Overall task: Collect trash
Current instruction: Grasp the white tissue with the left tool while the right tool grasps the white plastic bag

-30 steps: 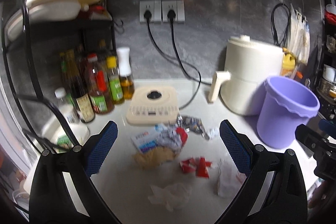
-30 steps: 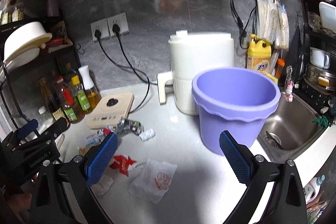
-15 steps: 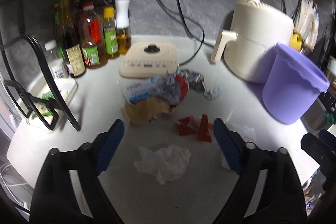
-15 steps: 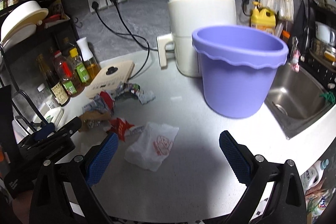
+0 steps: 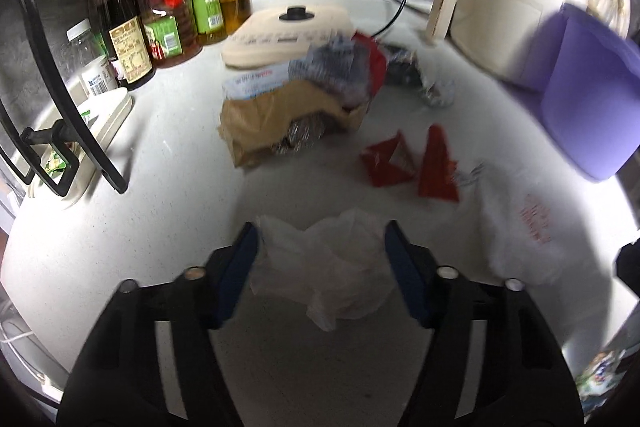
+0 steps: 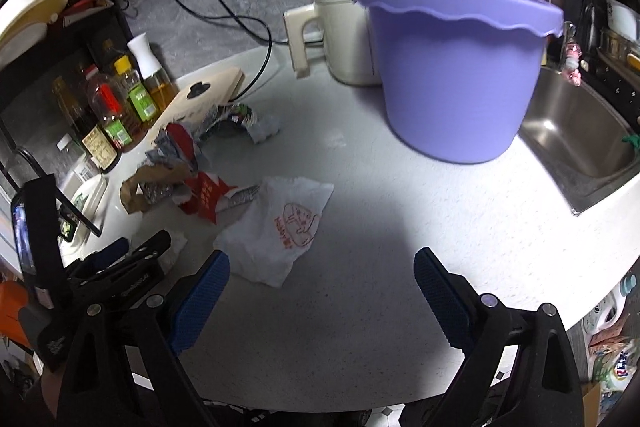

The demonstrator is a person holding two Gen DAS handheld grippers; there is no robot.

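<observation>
- Your left hand-held gripper (image 5: 322, 259) is released, jaws astride the crumpled tissue (image 5: 326, 269) on the near surface (image 5: 160, 155).
- Close squarely on the bulk; thin edges likely slip.
- Right hand-held gripper (image 6: 320, 291) is released, empty, near the white bag (image 6: 280, 227).
- The purple bin (image 6: 460, 75) stands far right.

No legible text: red print on white plastic bag (image 6: 280, 227), bottle labels (image 5: 128, 43), blue-lettered packet (image 5: 256, 83) all too blurred.
</observation>
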